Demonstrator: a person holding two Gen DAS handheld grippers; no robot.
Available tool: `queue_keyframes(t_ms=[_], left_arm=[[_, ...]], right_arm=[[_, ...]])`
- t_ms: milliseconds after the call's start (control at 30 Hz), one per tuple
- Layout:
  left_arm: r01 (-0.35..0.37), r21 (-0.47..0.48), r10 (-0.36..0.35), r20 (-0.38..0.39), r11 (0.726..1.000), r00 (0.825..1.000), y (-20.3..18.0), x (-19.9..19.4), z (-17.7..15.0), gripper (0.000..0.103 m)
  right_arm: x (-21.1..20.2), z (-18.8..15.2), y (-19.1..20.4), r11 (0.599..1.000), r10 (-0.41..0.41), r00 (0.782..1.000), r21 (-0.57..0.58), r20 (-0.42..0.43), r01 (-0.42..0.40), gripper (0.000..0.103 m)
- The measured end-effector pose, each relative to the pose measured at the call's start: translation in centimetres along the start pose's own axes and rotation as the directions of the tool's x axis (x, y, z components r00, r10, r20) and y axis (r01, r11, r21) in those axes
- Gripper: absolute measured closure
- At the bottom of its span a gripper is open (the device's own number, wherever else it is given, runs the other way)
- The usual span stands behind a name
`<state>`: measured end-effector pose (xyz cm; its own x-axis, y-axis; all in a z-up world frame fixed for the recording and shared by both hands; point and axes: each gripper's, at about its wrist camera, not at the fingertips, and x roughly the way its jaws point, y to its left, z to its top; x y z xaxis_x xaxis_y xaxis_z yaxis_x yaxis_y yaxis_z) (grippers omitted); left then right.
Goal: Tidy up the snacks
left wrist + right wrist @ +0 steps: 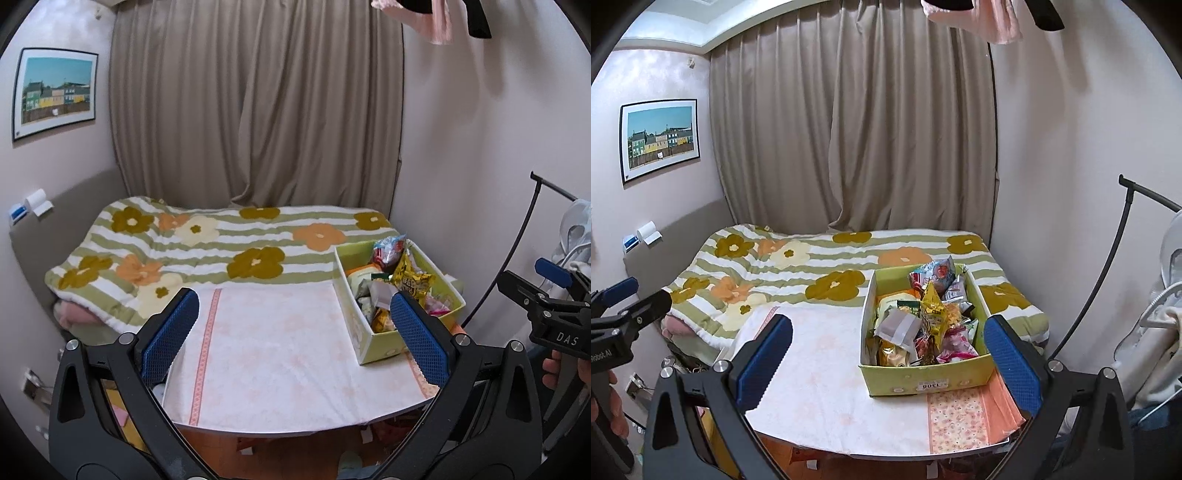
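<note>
You are holding both grippers back from the small table draped in a pale pink-and-white patterned cloth (831,387), and neither one is touching anything. Your left gripper (295,332) is hovering with its blue-padded fingers spread wide and nothing between them; your right gripper (888,354) is doing the same, jaws wide apart and empty, looking over the near edge of the table.

The snacks are all sitting in the shallow yellow-green cardboard box (923,380) on the right half of the table, its far end toward the flower-print quilt on the bed (831,280). Inside it, a loose heap of crinkly packets is lying at odd angles: a yellow foil bag (932,314) standing up in the middle, a grey-white paper pouch (899,326) leaning at the left, a pink wrapped packet (956,347) at the near right, and a red-and-blue bag (934,275) poking out at the far end. No packet is lying on the cloth beside the box.

This is fitting two stages equally: packets jumbled and waiting to be sorted, or packets gathered off the table into the box. Judging by the pile, any pick is going to need a light pinch on a raised packet edge, since the bags are overlapping.
</note>
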<state>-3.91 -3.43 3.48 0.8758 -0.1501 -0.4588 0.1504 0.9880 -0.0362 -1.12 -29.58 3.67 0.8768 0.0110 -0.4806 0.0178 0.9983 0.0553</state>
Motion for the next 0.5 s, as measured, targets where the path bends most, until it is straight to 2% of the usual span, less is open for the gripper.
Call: queue_keyframes(t_ms=[500], left_arm=[[-0.015, -0.009, 0.015, 0.022, 1.000, 1.000, 0.84, -0.32, -0.01, 0.000]], right_arm=[[-0.10, 0.05, 1.04, 1.000, 0.005, 1.000, -0.008, 0.019, -0.005, 0.000]])
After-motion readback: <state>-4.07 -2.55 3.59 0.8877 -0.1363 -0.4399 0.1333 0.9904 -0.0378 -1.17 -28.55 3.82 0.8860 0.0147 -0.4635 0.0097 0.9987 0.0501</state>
